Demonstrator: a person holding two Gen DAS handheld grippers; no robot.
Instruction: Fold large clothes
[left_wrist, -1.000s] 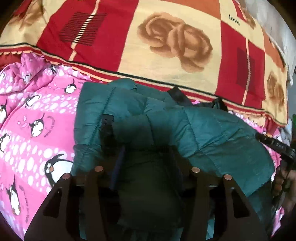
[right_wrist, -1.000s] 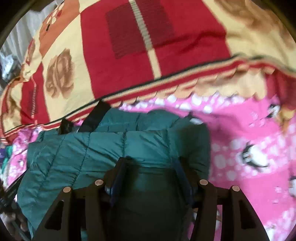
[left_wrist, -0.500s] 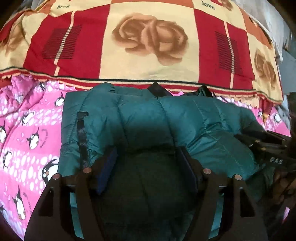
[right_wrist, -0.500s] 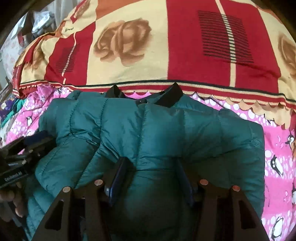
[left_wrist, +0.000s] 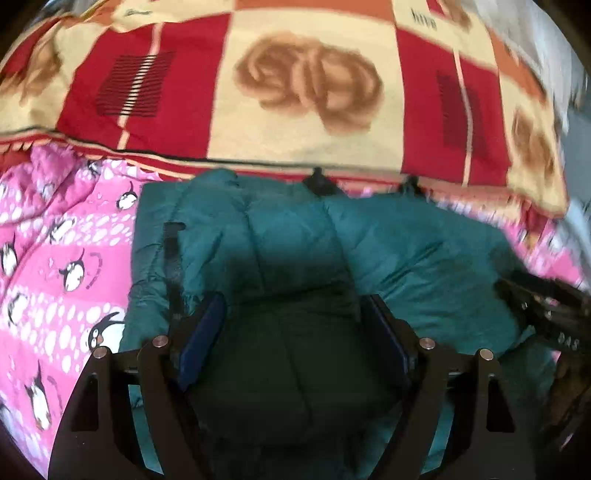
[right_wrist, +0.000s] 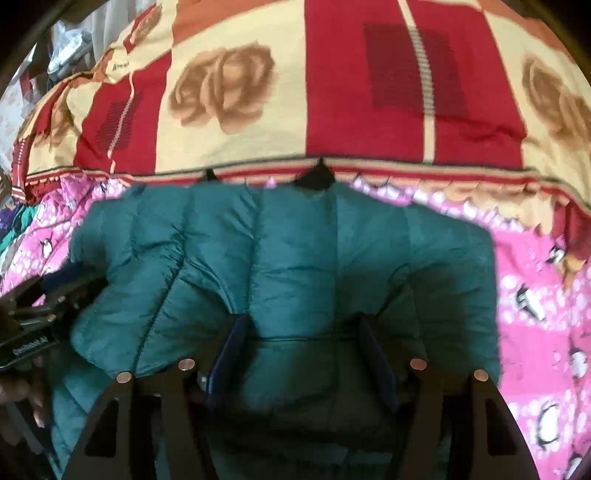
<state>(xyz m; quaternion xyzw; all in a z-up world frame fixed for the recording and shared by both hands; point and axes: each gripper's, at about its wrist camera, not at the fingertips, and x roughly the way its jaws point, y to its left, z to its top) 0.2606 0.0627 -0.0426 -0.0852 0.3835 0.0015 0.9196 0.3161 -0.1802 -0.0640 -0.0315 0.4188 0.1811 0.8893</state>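
A teal quilted puffer jacket (left_wrist: 388, 251) lies folded on a pink penguin-print sheet (left_wrist: 55, 266); it also shows in the right wrist view (right_wrist: 295, 258). Its black collar tips (right_wrist: 317, 177) point at the far blanket. My left gripper (left_wrist: 291, 314) is open, its blue-padded fingers (left_wrist: 203, 332) resting wide apart on the jacket's near left part. My right gripper (right_wrist: 303, 332) is open too, fingers (right_wrist: 229, 350) spread over the near middle of the jacket. Each gripper shows at the edge of the other's view: the right gripper (left_wrist: 546, 314) and the left gripper (right_wrist: 33, 314).
A red and cream blanket with brown roses (left_wrist: 306, 85) covers the bed beyond the jacket (right_wrist: 406, 92). Pink sheet shows on both sides of the jacket (right_wrist: 546, 314). Cluttered items (right_wrist: 62, 48) lie at the far left past the blanket.
Both grippers drew back and settled lower over the near edge of the jacket. The jacket now lies flatter and squarer, with its collar toward the blanket.
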